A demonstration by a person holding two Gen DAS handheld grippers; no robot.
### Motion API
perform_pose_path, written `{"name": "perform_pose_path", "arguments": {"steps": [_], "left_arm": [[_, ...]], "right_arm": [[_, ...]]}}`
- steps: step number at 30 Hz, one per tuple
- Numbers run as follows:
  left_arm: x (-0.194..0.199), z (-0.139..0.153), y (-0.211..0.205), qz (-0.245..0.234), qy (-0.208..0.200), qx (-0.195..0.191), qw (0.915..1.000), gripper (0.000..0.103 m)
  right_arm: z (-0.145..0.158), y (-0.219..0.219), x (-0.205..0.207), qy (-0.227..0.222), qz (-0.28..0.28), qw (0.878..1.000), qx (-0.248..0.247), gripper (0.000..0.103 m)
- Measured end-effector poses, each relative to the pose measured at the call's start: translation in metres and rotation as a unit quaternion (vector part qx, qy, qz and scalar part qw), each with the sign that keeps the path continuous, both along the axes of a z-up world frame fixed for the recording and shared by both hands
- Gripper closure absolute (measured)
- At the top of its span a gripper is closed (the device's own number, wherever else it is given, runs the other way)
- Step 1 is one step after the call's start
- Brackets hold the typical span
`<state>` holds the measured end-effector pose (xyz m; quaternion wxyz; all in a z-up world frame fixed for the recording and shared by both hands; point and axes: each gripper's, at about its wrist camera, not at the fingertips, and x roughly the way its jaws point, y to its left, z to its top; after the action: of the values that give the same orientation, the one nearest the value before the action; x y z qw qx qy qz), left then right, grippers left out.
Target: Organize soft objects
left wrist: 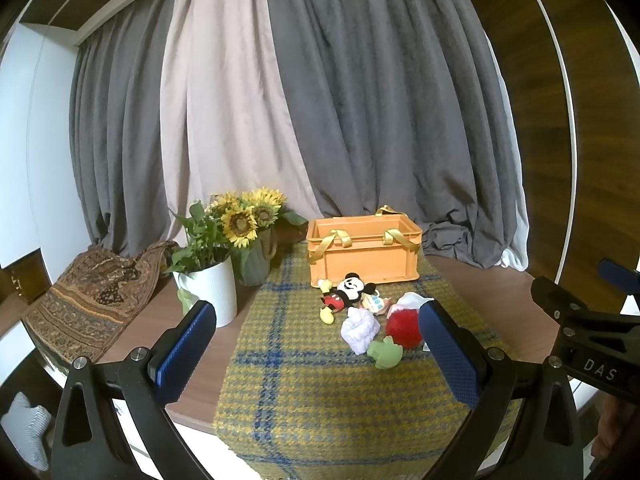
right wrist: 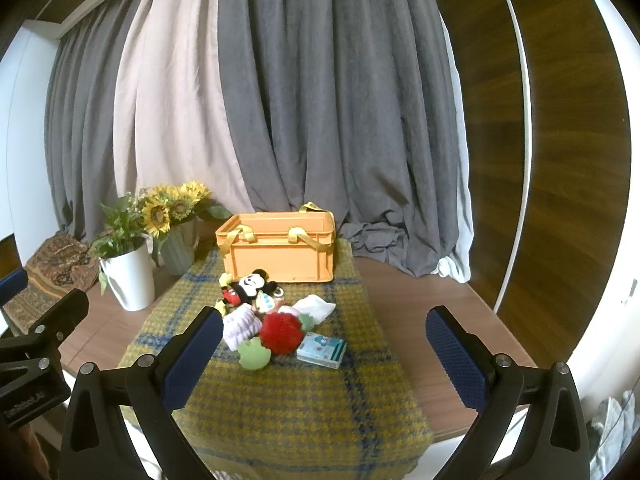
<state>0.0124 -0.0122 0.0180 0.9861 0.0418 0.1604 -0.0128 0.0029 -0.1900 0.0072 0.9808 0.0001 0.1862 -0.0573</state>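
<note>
Left wrist view is showing the soft objects lying in one small heap on the plaid cloth (left wrist: 304,396), just in front of the orange crate (left wrist: 362,254): the mouse plush (left wrist: 346,294), the white knitted piece (left wrist: 360,330), the red pompom (left wrist: 402,326) and the green toy (left wrist: 385,353). Right wrist view is also showing a tissue pack (right wrist: 322,350) just beside the pompom. You are holding the left hand-held gripper (left wrist: 316,354) spread wide and empty, and the right hand-held gripper (right wrist: 324,360) is spread and empty too. I judge you are only approaching; nothing is picked yet. The next move is asking you to lower one gripper over a single toy and close softly. The crate is standing open, but its inside is hidden from both views. The counter (right wrist: 420,304) is carrying also two flower pots.
</note>
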Motion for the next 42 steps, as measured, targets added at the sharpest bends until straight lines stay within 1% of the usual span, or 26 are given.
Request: {"name": "perform_pose_path", "arguments": {"steps": [12, 42], "left_arm": [[-0.0014, -0.0026, -0.0017, -0.007, -0.006, -0.001, 1.0, 0.0], [-0.0034, -0.0073, -0.0035, -0.007, -0.008, -0.001, 0.9999, 0.0]], "right_arm": [[0.0048, -0.0051, 0.0001, -0.003, -0.001, 1.0, -0.001, 0.0], [0.0026, -0.0057, -0.0003, -0.005, -0.001, 1.0, -0.001, 0.0]]}}
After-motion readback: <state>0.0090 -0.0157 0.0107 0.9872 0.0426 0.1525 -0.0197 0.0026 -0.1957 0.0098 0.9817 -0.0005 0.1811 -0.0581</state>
